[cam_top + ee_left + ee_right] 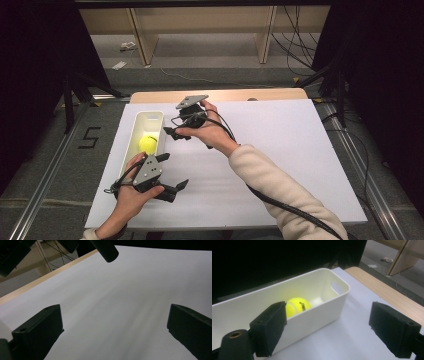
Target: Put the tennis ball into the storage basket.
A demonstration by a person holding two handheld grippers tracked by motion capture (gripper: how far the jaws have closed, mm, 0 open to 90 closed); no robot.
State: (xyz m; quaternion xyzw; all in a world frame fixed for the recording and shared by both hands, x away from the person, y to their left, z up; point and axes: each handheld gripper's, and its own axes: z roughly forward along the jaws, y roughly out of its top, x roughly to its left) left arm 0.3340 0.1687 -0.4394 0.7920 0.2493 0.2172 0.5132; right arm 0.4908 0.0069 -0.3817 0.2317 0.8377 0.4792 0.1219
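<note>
**Both grippers spread, the ball lies in the white bin**

In the high view, a white sheet (280, 150) covers the table. On its left part stands a long white bin (131, 150), and a yellow tennis ball (147, 144) lies inside it, about in the middle of its length. The left gripper (176, 187) is held near the front end of the bin, just beside it on the sheet side. Its jaws are spread and nothing is between them. The right gripper (170, 133) is held by the right hand (207, 131) just beside the long wall of the bin, near the ball, and its jaws point toward the bin. The sleeve (280, 190) of the right arm crosses the sheet from the bottom right.

In the left gripper view, the two black jaws stand wide apart over the bare white sheet (120, 302). No thing is between them. A wooden table edge (37, 282) shows at the upper left.

In the right gripper view, the jaws are also spread and hold nothing. The white bin (317, 312) is ahead on the left, and the tennis ball (298, 305) rests on its floor, partly hidden behind the left jaw. The bin has a handle cut-out (336, 287) in its end wall.
</note>
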